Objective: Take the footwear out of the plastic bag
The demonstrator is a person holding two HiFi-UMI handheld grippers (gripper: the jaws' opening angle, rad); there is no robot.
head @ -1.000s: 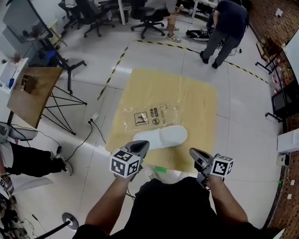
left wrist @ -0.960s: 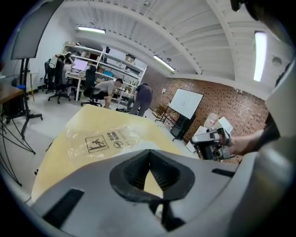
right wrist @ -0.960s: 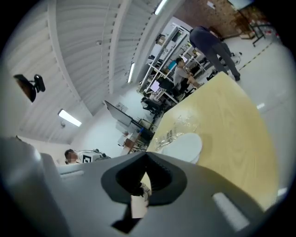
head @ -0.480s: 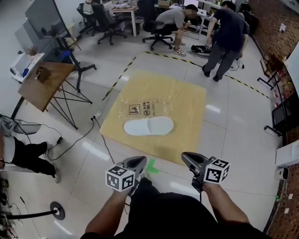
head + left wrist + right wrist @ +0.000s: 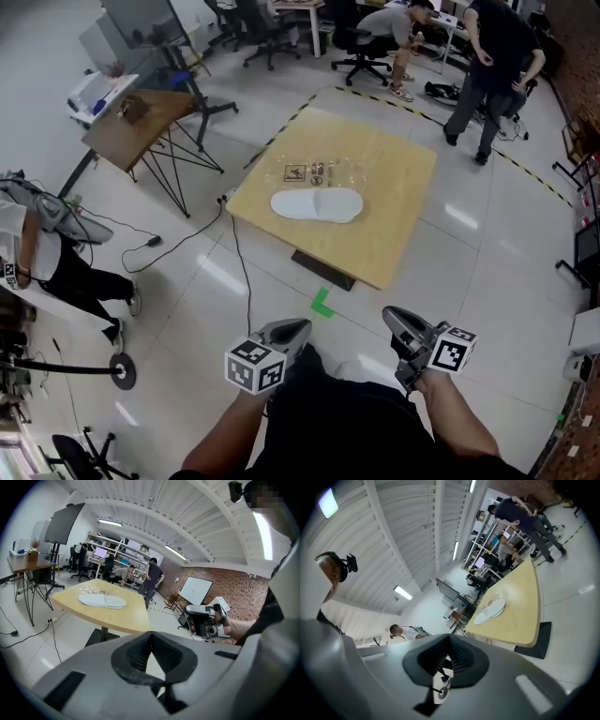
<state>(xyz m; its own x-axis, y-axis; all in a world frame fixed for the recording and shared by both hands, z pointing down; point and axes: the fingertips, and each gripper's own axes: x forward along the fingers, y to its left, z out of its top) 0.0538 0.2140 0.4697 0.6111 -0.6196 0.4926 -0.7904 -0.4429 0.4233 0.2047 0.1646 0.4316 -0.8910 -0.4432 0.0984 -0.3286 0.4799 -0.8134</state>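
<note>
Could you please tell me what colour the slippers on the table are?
The slippers are white; clearest in the head view.

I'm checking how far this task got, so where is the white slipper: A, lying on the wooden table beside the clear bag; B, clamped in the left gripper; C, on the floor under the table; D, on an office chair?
A: the white slipper lies flat on the table, right beside the clear bag.

print on plastic bag (image 5: 323, 172) illegible
</note>
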